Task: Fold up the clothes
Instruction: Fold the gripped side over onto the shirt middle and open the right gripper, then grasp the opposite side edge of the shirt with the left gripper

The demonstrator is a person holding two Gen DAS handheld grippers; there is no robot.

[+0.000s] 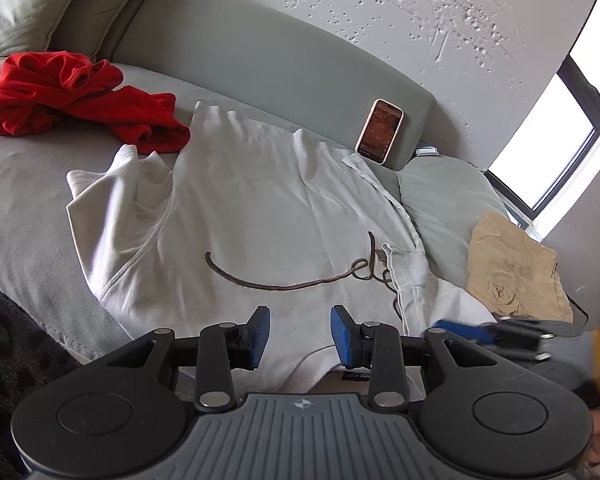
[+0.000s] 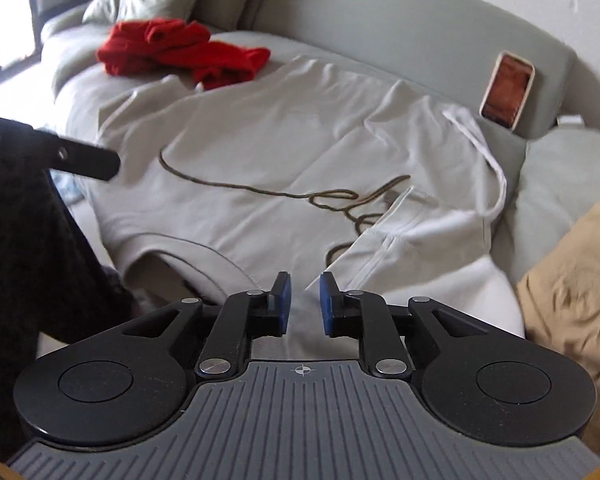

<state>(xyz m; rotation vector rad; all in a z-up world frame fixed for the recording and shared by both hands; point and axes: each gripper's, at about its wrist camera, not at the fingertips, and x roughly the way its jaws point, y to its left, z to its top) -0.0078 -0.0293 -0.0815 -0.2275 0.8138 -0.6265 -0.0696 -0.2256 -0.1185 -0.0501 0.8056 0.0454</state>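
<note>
So far, through the left wrist camera, I see the white sweatshirt (image 1: 236,216) spread across the middle of the frame on the sofa (image 1: 24,184), one sleeve already laid inward at the right; my left gripper (image 1: 300,336) sits at the bottom centre, fingers apart, holding nothing, over the neck edge. A red garment (image 1: 80,96) lies crumpled at upper left, unfolded, and a tan garment (image 1: 516,268) looks folded at right. Through the right wrist camera, my right gripper (image 2: 303,305) hovers low centre over the sweatshirt's near edge, fingers narrowly apart and empty. I judge most folding remains.
</note>
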